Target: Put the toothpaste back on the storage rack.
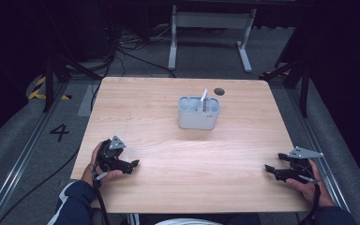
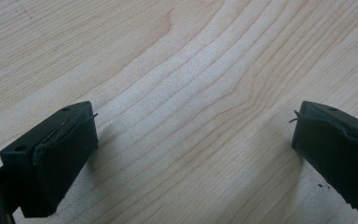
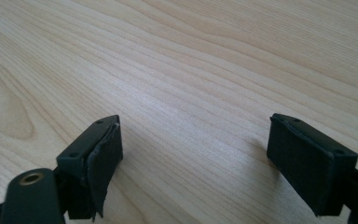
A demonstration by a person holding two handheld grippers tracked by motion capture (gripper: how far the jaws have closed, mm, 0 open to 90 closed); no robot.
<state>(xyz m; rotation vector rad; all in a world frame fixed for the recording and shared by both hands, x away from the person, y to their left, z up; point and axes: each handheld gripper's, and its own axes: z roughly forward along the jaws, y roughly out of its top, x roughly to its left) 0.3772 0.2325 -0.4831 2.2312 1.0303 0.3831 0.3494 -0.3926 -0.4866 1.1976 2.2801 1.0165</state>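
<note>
- Now both tools rest on the tabletop [image 1: 168, 154] — left tool [image 1: 132, 166] at 8 o'clock, right tool [image 1: 269, 170] at 4.
- Jaws apart on each, clamping nothing.
- Grey caddy [image 1: 198, 114] sits at 12 — well apart.

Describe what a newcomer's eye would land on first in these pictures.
A grey caddy stands alone past the middle of the wooden table, with a white stick leaning out of it. At the near edge, left tongs and right tongs rest open, nothing between them.
</note>
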